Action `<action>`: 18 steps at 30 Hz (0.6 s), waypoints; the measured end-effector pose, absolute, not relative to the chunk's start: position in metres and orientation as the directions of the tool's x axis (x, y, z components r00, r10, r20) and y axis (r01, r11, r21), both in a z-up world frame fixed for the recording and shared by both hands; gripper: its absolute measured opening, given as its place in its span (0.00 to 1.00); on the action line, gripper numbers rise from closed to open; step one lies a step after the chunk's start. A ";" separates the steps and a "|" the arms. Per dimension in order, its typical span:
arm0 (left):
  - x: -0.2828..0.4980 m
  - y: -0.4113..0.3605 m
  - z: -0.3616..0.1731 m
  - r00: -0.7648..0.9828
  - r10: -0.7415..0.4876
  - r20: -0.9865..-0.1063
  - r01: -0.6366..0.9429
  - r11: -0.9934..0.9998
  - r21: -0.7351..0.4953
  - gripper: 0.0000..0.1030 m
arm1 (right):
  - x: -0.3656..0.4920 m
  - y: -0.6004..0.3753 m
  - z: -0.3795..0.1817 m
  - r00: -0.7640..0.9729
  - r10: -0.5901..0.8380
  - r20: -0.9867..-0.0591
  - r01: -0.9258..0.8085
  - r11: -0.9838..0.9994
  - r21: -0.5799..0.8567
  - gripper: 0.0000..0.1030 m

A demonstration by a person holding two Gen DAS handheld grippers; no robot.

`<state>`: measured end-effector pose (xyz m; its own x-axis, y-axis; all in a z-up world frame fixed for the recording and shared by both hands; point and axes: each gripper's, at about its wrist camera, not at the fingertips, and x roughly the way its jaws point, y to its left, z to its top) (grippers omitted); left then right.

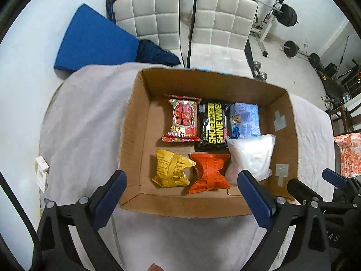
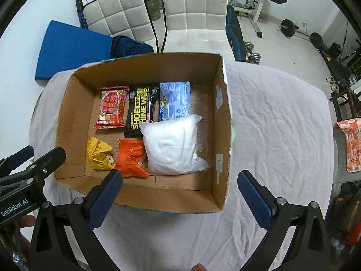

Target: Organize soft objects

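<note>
You held the left tongs [image 1: 181, 181] spread wide and empty above the near wall of the cardboard box [image 1: 135, 122] on the cloth-covered surface [image 1: 85, 113], clear of the packs. Inside, the red pack [image 1: 183, 117], black wipes [image 1: 213, 126] and blue pack [image 1: 244, 118] lined the back; yellow pack [image 1: 171, 169], orange pack [image 1: 209, 172] and white pouch [image 1: 252, 153] filled the front, likely to keep rows tidy. Your right tongs [image 2: 180, 190] also gaped, gripping nothing
</note>
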<state>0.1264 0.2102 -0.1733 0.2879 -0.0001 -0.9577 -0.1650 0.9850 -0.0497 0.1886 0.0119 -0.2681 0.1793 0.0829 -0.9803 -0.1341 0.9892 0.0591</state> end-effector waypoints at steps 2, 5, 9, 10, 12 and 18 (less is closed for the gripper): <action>0.119 0.207 -0.158 0.312 0.002 -0.950 -0.161 0.986 -0.051 0.98 | 0.184 0.009 -0.258 0.193 0.092 -0.977 -0.134 0.989 0.067 1.00; 0.103 0.198 -0.130 0.364 0.011 -0.931 -0.153 0.987 -0.048 0.98 | 0.174 0.003 -0.241 0.216 0.096 -0.972 -0.131 0.989 0.069 1.00; 0.078 0.185 -0.083 0.450 0.025 -0.893 -0.139 0.989 -0.043 0.98 | 0.150 -0.013 -0.205 0.255 0.114 -0.960 -0.123 0.989 0.085 1.00; 0.071 0.182 -0.072 0.469 0.023 -0.883 -0.138 0.989 -0.047 0.98 | 0.145 -0.017 -0.196 0.266 0.120 -0.956 -0.123 0.988 0.090 1.00; 0.061 0.177 -0.053 0.493 0.005 -0.870 -0.131 0.989 -0.068 0.98 | 0.130 -0.026 -0.172 0.303 0.125 -0.945 -0.119 0.989 0.092 1.00; 0.030 0.161 -0.007 0.545 -0.008 -0.838 -0.111 0.990 -0.082 0.98 | 0.092 -0.045 -0.107 0.382 0.128 -0.915 -0.125 0.988 0.086 1.00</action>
<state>0.0303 0.1609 -0.0068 0.5449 -0.0083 -0.8384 -0.1107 0.9905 -0.0818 0.0916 -0.0445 -0.1073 0.3818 0.1283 -0.9153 -0.1254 0.9884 0.0863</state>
